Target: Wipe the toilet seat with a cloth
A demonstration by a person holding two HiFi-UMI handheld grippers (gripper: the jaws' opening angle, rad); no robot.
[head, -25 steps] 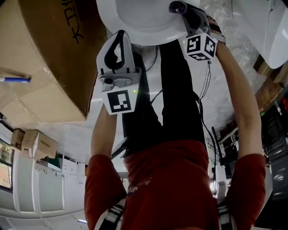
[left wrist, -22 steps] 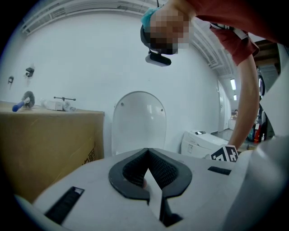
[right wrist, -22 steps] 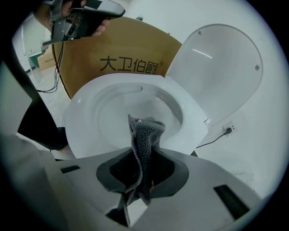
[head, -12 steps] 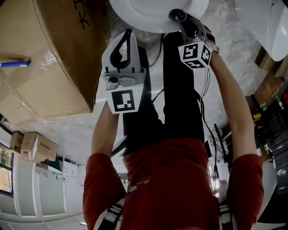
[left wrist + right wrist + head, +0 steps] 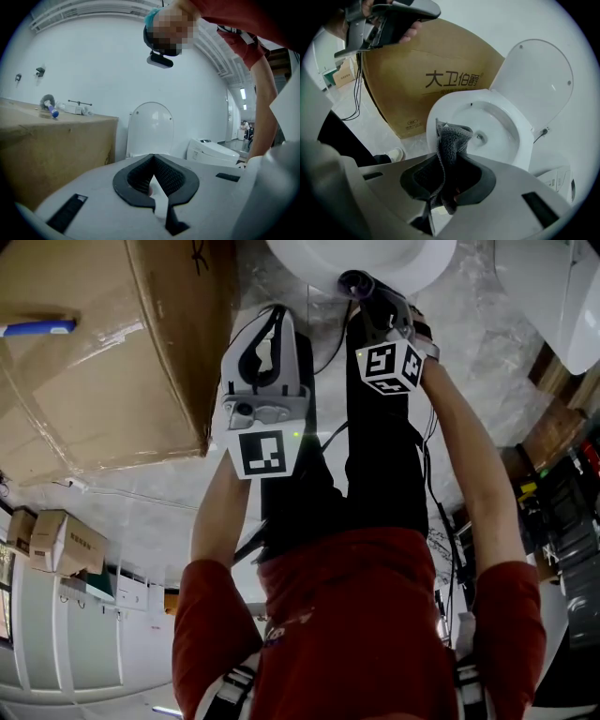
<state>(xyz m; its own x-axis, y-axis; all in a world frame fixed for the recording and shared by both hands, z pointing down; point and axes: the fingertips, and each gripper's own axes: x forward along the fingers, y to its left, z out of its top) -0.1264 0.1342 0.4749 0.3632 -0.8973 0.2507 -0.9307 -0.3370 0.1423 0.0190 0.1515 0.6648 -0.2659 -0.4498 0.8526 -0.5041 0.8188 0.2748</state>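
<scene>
Pale floor (image 5: 379, 136), white wall (image 5: 93, 70) behind; right claw (image 5: 447, 159) gripped grey looped-pile cloth (image 5: 452, 138) beside white oval toilet seat (image 5: 433, 117); left claw (image 5: 153, 159) closed

The cloth (image 5: 451, 140) is grey and fluffy. It is folded into a soft bunch and pinched in the right gripper (image 5: 449, 183), with its top end sticking out past the jaws. The toilet seat (image 5: 437, 110) is white, round and shiny. It lies flat on the bowl, and the lid (image 5: 536, 77) stands up behind it. The cloth is in front of the near edge of the seat; if they touch cannot be told
</scene>
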